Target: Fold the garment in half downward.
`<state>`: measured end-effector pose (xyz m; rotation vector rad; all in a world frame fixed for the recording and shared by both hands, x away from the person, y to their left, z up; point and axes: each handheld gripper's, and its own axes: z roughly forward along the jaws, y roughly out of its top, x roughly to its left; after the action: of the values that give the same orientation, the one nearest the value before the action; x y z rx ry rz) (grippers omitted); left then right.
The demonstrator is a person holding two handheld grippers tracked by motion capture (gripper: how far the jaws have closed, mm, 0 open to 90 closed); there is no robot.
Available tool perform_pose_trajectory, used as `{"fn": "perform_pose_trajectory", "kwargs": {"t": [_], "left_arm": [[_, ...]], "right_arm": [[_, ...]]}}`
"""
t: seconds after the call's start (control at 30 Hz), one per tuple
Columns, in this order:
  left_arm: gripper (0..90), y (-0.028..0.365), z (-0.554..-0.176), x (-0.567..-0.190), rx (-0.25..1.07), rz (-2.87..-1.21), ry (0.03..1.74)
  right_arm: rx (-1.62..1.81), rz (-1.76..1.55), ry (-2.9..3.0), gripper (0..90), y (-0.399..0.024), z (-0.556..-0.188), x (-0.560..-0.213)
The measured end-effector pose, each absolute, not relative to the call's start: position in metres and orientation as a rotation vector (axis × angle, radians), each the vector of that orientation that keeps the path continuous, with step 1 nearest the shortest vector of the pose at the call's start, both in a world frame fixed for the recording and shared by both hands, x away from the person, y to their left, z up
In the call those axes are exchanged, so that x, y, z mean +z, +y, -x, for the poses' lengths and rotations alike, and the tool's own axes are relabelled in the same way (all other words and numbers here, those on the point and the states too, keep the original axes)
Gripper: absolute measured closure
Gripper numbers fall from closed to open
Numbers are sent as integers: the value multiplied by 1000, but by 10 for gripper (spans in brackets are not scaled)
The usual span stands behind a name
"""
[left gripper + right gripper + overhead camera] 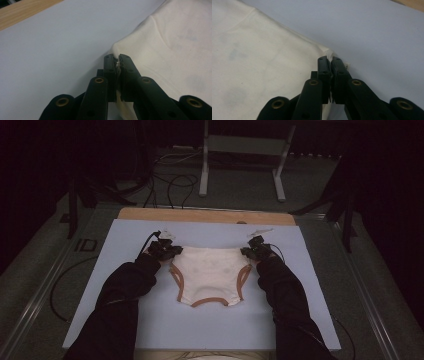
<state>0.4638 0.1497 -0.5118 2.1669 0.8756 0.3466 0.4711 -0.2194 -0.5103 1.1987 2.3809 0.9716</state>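
**High view: both waistband corners pinched, garment lies toward me**

High view shows the cream underwear (209, 272) flat on the pale blue mat (125, 320), waistband on the far side, brown-trimmed leg openings toward me. Its long axis runs left to right, straight between my two tools. My left gripper (167, 251) sits at the left waistband corner and my right gripper (254, 251) at the right one — each hand equally near its own corner, so neither has to reach.

Left gripper view has my jaws clenched on a fold of the cream cloth; right gripper view shows the same, jaws pressed together on the corner edge beside a small label (347, 66). Both forearms stretch forward low over the mat, grippers angled inward — I judge any lift or fold must go toward me.
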Motion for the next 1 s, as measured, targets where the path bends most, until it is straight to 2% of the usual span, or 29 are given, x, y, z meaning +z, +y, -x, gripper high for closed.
{"fn": "perform_pose_trajectory", "kwargs": {"t": [0.43, 0.5, 0.53, 0.57, 0.63, 0.67, 0.8, 0.97, 1.0], "left_arm": [[848, 149, -464, -512, 355, -2175, 903], [847, 149, -465, -514, 351, -2187, 901], [831, 149, -465, -514, 360, -2190, 901], [808, 149, -465, -514, 352, -2188, 913], [751, 150, -464, -513, 355, -2185, 926], [675, 150, -465, -513, 358, -2193, 934], [439, 150, -464, -512, 360, -2186, 952], [268, 154, -463, -507, 311, -2141, 967], [191, 155, -462, -506, 302, -2129, 964]], "right_arm": [[976, -1218, 2371, 860, -217, -475, -510], [980, -1234, 2360, 795, -217, -476, -511], [982, -1245, 2360, 734, -218, -477, -512], [989, -1253, 2362, 718, -218, -478, -512], [996, -1258, 2346, 607, -219, -477, -512], [1019, -1261, 2349, 525, -220, -477, -512], [1019, -1287, 2343, 405, -221, -478, -510], [1053, -1312, 2342, 294, -223, -476, -508], [1071, -1315, 2334, 267, -224, -475, -508]]}}
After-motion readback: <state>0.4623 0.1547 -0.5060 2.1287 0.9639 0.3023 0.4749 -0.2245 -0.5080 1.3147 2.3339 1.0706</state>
